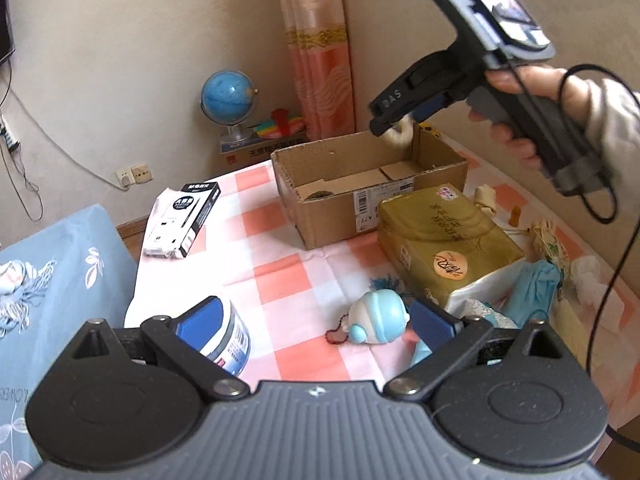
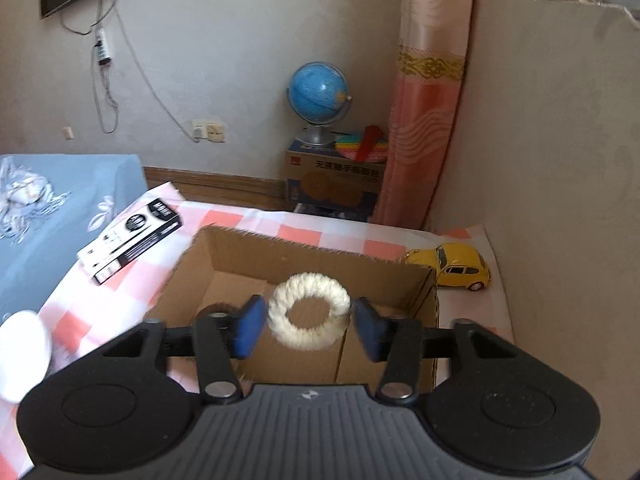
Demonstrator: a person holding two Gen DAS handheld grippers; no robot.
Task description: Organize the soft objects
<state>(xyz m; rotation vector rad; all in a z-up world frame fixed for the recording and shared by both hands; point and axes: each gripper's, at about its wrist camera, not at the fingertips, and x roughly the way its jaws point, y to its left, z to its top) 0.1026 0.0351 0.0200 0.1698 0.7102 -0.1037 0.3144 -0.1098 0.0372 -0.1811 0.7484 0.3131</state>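
My right gripper (image 2: 308, 322) is shut on a white fluffy ring (image 2: 309, 309) and holds it above the open cardboard box (image 2: 224, 268). In the left wrist view the right gripper (image 1: 394, 122) hangs over the box's far right corner (image 1: 440, 148) with the ring (image 1: 402, 134) in its tips. My left gripper (image 1: 316, 322) is open and empty, low over the checked tablecloth. A light blue plush doll (image 1: 378, 318) with a red bead chain lies just inside its right finger (image 1: 432, 322). More soft blue fabric (image 1: 534, 288) lies at the right.
A gold tissue pack (image 1: 444, 240) lies beside the box. A black-and-white carton (image 1: 182, 220) sits at the table's left. A white tub (image 1: 232, 338) is by my left finger. A yellow toy car (image 2: 456, 266) stands behind the box. A globe (image 2: 318, 92) stands by the wall.
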